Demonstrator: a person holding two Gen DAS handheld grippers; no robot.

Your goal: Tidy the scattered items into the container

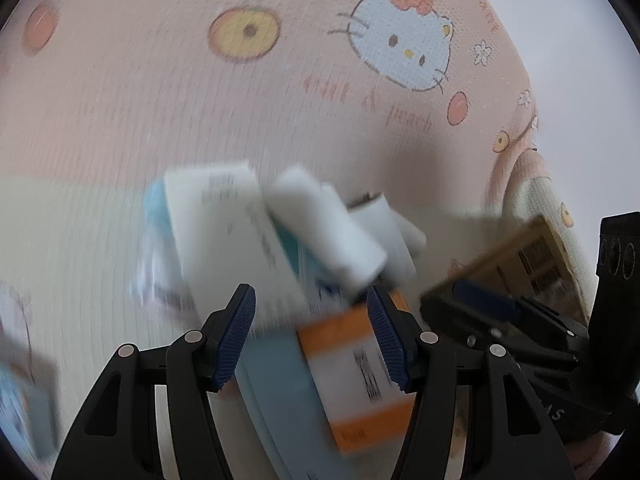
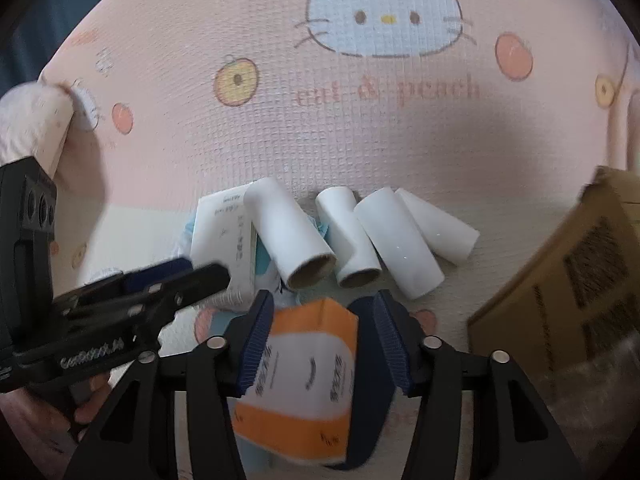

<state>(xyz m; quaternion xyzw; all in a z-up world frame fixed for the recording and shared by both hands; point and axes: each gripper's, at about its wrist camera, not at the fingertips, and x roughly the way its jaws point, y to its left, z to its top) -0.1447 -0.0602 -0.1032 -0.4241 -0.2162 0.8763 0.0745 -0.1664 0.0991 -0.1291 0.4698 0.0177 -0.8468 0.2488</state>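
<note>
From the left wrist, blurred: left gripper [image 1: 312,336] spread wide, nothing pinched, hovering over the pile with the orange-and-white box [image 1: 360,376] showing between the fingers, probably only passing through the gap. Farther off, white rolls [image 1: 328,232] and a white packet [image 1: 224,232] on the cartoon-print mat [image 1: 200,100]; cardboard container [image 1: 516,264] at right. From the right wrist: right gripper [image 2: 324,340] pinching the orange-and-white box [image 2: 304,368], long axis running near to far, far end tilted up, likely lifted for carrying. Container [image 2: 580,280] at right; four rolls [image 2: 396,240] lying side by side beyond, open ends toward the near side.
</note>
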